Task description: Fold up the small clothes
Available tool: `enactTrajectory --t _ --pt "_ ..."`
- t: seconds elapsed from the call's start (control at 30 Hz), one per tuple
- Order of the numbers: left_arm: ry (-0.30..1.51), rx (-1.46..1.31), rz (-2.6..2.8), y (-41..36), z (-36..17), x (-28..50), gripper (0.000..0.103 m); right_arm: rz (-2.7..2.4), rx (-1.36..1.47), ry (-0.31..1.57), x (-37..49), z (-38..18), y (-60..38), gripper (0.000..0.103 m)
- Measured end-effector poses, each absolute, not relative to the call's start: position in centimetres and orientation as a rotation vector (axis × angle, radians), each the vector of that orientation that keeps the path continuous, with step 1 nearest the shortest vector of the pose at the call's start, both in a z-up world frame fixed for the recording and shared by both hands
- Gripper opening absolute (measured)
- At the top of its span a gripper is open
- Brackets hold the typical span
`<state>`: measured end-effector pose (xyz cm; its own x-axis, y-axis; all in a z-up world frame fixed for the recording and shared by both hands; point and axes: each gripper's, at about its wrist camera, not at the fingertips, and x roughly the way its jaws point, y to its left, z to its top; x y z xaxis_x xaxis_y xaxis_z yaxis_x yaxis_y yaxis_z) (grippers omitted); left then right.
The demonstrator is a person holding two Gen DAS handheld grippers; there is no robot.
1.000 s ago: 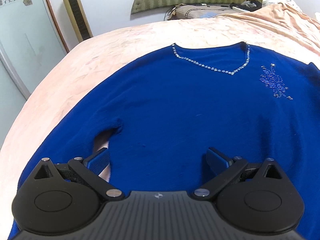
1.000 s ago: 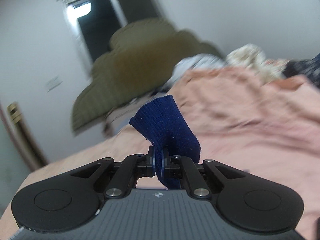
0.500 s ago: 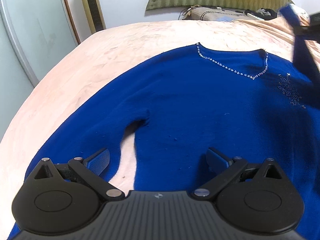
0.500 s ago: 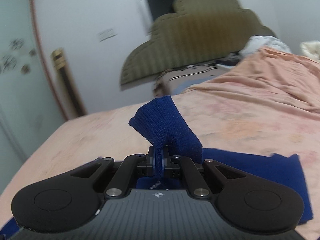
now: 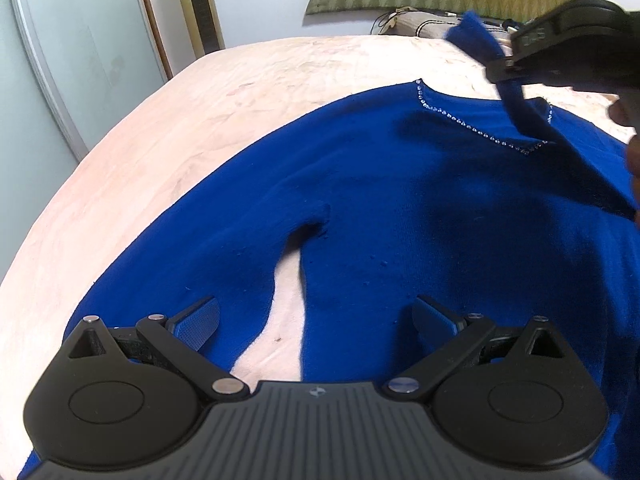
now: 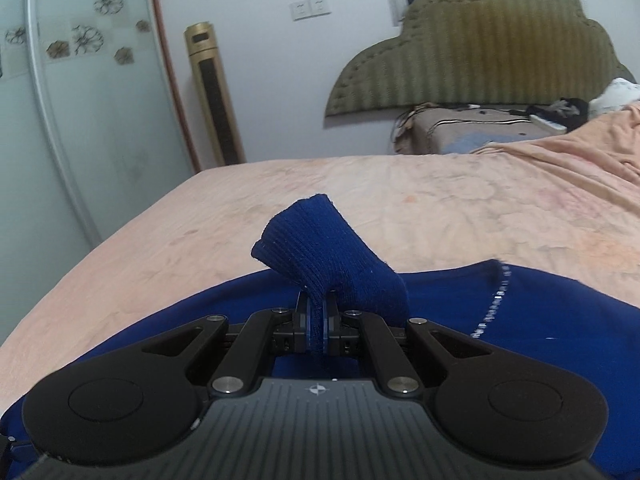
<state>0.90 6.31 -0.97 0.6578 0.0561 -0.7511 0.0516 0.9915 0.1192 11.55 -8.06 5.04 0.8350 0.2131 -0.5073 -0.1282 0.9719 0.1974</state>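
A blue sweater (image 5: 420, 208) with a beaded V-neck (image 5: 480, 132) lies face up on the pink bedspread (image 5: 224, 112). My left gripper (image 5: 316, 320) hangs open over the gap between the left sleeve (image 5: 192, 248) and the body, with nothing between its fingers. My right gripper (image 6: 318, 320) is shut on the ribbed cuff (image 6: 320, 244) of the other sleeve. In the left wrist view that gripper (image 5: 508, 64) is at the top right, above the neckline, and the sleeve (image 5: 532, 120) trails from it down across the sweater's chest.
A green padded headboard (image 6: 480, 52) and a cluttered bedside stand (image 6: 472, 128) are at the far end. A gold tower fan (image 6: 216, 92) and a glass door (image 6: 80, 112) stand to the left. The bed's left edge curves away near the left sleeve.
My right gripper has swung left with the cuff, from off the sweater to above its neckline, dragging the sleeve over the chest. The left gripper has drifted slightly left and stays open.
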Motion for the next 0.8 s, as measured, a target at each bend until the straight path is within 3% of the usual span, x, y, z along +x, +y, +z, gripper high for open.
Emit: enactTrajectory --t 0.33,0.4,0.47,0.53,0.8 --pt "0.863 0.138 0.018 6.6 -1.0 0.7 0.103 0.268 0.048 0.636 12.7 3.0 -3.6 0.008" --pt "0.863 0.138 0.025 6.7 -0.9 0.6 0.103 0.297 0.044 0.687 13.0 2.0 -3.2 0.013" --pt "0.868 0.134 0.034 6.9 -0.9 0.6 0.103 0.314 0.060 0.736 13.3 1.2 -3.1 0.027" --pt "0.872 0.134 0.040 7.0 -0.8 0.6 0.103 0.336 0.100 0.771 13.3 0.6 -3.4 0.035" --pt "0.857 0.126 0.088 8.1 0.0 -0.7 0.103 0.376 0.093 0.793 12.1 0.8 -3.0 0.043"
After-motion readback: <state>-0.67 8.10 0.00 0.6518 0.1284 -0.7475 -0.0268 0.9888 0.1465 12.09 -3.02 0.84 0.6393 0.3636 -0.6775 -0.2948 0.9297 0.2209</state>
